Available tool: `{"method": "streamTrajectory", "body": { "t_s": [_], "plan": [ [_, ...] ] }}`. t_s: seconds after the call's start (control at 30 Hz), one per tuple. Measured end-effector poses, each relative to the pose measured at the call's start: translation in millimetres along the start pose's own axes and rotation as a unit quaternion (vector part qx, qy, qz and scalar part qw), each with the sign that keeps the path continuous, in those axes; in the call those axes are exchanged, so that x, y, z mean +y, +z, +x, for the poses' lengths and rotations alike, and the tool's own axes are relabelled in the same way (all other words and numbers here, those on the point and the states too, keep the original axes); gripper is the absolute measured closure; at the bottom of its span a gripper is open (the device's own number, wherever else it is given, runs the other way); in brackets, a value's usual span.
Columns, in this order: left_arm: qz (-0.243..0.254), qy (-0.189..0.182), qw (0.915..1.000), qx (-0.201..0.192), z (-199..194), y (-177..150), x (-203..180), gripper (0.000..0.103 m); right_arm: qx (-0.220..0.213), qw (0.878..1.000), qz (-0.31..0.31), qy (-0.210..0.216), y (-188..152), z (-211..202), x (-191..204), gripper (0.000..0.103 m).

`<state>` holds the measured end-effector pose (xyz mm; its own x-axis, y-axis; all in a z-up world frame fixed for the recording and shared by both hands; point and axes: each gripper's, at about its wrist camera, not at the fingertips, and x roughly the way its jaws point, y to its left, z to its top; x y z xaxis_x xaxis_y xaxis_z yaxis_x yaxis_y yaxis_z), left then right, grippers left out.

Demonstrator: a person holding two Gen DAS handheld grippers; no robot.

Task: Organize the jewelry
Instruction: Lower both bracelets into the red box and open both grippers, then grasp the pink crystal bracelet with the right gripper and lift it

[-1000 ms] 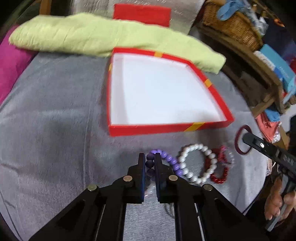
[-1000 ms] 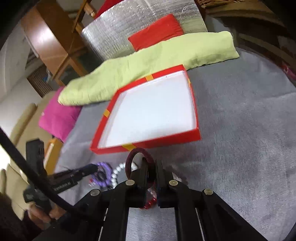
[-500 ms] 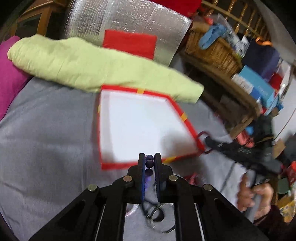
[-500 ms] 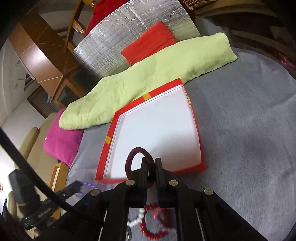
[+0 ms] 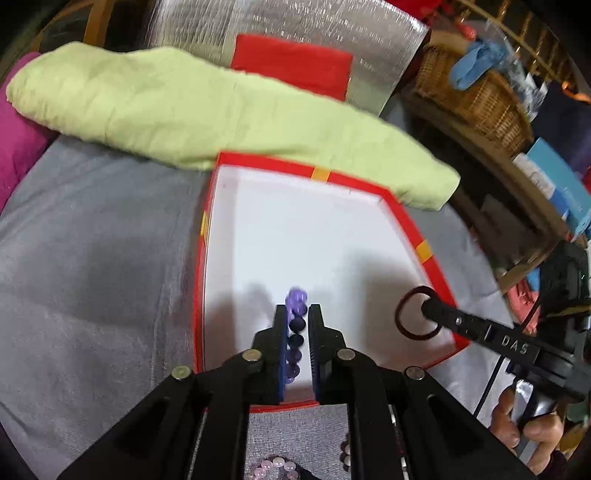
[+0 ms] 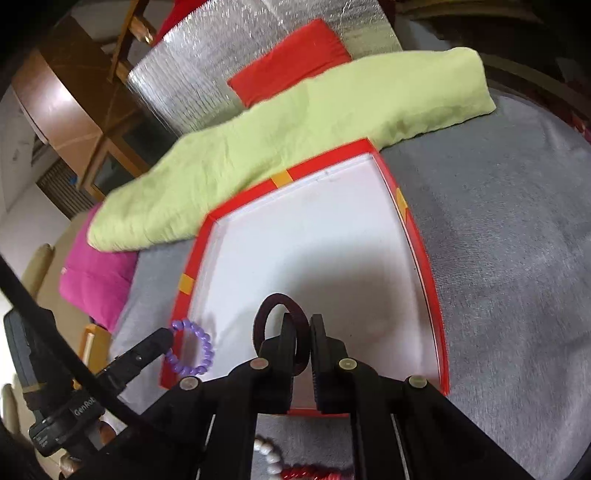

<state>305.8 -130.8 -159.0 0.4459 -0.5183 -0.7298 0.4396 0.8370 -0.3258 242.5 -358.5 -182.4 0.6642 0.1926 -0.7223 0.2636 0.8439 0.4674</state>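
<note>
A red box (image 5: 198, 280) with a white floor lies open on the grey cloth. My left gripper (image 5: 297, 310) hangs over the box's near part, shut on a purple bead bracelet (image 5: 296, 300) that stands up between its pads. The right wrist view shows the same bracelet (image 6: 201, 349) dangling from the left gripper (image 6: 167, 338) at the box's (image 6: 424, 258) left corner. My right gripper (image 6: 303, 320) is over the near right part of the box. A dark red ring bangle (image 6: 280, 297) stands between its pads. Its jaws are starting to open, and the bangle (image 5: 398, 314) still hangs at the right gripper (image 5: 428, 309).
A pale green cloth (image 5: 207, 107) lies behind the box, with a silver foil bag (image 5: 280, 26) and a pink cushion (image 6: 98, 277) beyond. White and red bead bracelets (image 6: 291, 470) and pink beads (image 5: 273, 467) lie on the grey cloth near me. A wicker basket (image 5: 476, 96) is at the right.
Both grippers have moved forward from the bracelet pile to above the box, carrying the purple bracelet and the dark red bangle. The right jaws show slightly more gap.
</note>
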Motion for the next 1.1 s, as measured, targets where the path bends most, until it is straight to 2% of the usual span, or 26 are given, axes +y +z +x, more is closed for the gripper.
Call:
{"method": "streamTrajectory", "body": {
  "t_s": [0.03,0.07,0.1,0.13,0.17,0.27,0.4,0.57,0.83,0.93,1.1],
  "plan": [
    [0.003,-0.001,1.0000,0.004,0.2,-1.5,0.7,0.092,0.005,1.000,-0.003,-0.009,0.9,2.5,0.1,0.084],
    [0.007,0.000,1.0000,0.003,-1.6,-2.3,0.0,0.090,0.006,1.000,-0.002,-0.016,1.7,2.4,-1.0,0.071],
    [0.012,0.003,0.9999,-0.002,-5.2,-3.2,-0.8,0.081,0.005,1.000,0.002,-0.017,1.9,0.8,-2.7,0.053],
    [0.018,0.007,0.9998,-0.010,-10.2,-3.6,-1.1,0.075,-0.005,1.000,0.011,-0.010,2.5,-5.6,-5.4,0.045],
    [0.021,0.012,0.9995,-0.019,-16.1,-4.4,-1.1,0.064,-0.014,1.000,0.015,-0.006,3.2,-9.8,-6.2,0.036],
    [0.029,0.017,0.9989,-0.032,-30.3,-7.2,-2.0,0.061,-0.060,0.998,0.009,-0.007,4.2,-34.4,-6.9,0.036],
    [0.055,0.030,0.9974,-0.034,-48.7,-16.8,-3.2,0.061,-0.061,0.998,0.012,0.002,-0.4,-52.8,-11.6,0.040],
    [0.080,0.050,0.9952,-0.026,-69.5,-33.8,2.5,0.061,-0.056,0.998,-0.005,-0.009,-16.3,-76.5,-18.9,0.040],
    [0.076,0.060,0.9951,0.017,-78.8,-63.3,14.2,0.059,-0.021,0.999,-0.009,-0.026,-42.4,-92.4,-36.4,0.044],
    [0.081,0.049,0.9951,0.029,-81.3,-79.3,4.9,0.059,0.003,1.000,-0.002,-0.028,-54.4,-88.6,-40.8,0.045],
    [0.078,0.015,0.9941,0.074,-72.4,-113.2,-12.2,0.059,0.040,0.998,-0.030,-0.040,-69.0,-75.4,-37.1,0.058]
  ]
}}
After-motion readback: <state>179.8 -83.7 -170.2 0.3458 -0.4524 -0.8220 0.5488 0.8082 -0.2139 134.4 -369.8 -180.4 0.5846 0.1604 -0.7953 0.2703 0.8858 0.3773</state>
